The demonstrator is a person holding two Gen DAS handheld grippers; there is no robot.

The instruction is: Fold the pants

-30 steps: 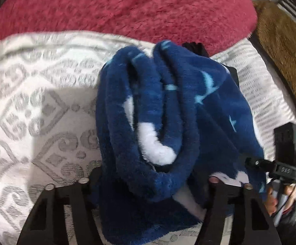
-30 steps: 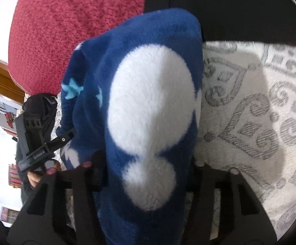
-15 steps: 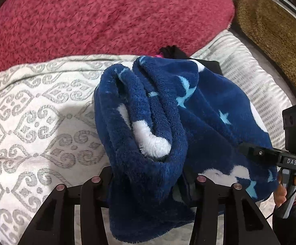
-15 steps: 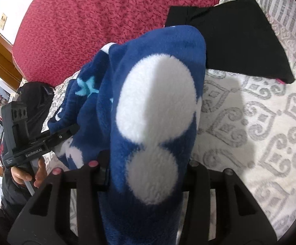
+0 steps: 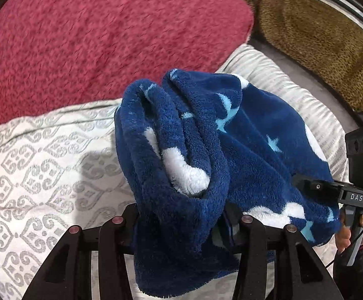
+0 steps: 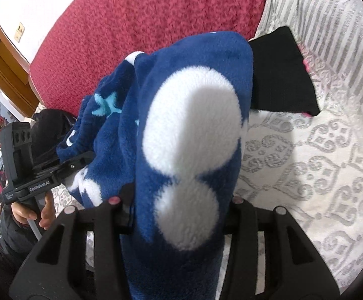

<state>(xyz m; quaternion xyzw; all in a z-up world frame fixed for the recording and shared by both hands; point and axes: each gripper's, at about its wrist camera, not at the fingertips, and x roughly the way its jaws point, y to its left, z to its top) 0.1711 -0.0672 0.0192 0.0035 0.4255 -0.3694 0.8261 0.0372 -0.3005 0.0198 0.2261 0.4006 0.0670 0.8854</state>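
The pants [image 5: 196, 155] are dark blue fleece with white blobs and light blue stars, bunched in thick folds and held up above the bed. My left gripper [image 5: 181, 221] is shut on one bunched end; its fingertips are buried in the fleece. My right gripper [image 6: 176, 200] is shut on the other end of the pants [image 6: 189, 130], which drape over and hide its fingertips. In the left wrist view the right gripper [image 5: 314, 187] grips the fabric at the right; in the right wrist view the left gripper [image 6: 73, 165] grips it at the left.
A white bedspread with grey ornament [image 5: 38, 165] lies under the pants, also in the right wrist view [image 6: 319, 165]. A red blanket [image 5: 101, 35] covers the far side. A folded black garment [image 6: 281, 75] lies on the bedspread. A brown furry cover [image 5: 319, 37] is far right.
Both grippers have risen and drawn back from the bed with the pants in them. The black garment, hidden or close before, now lies clear beyond the pants.
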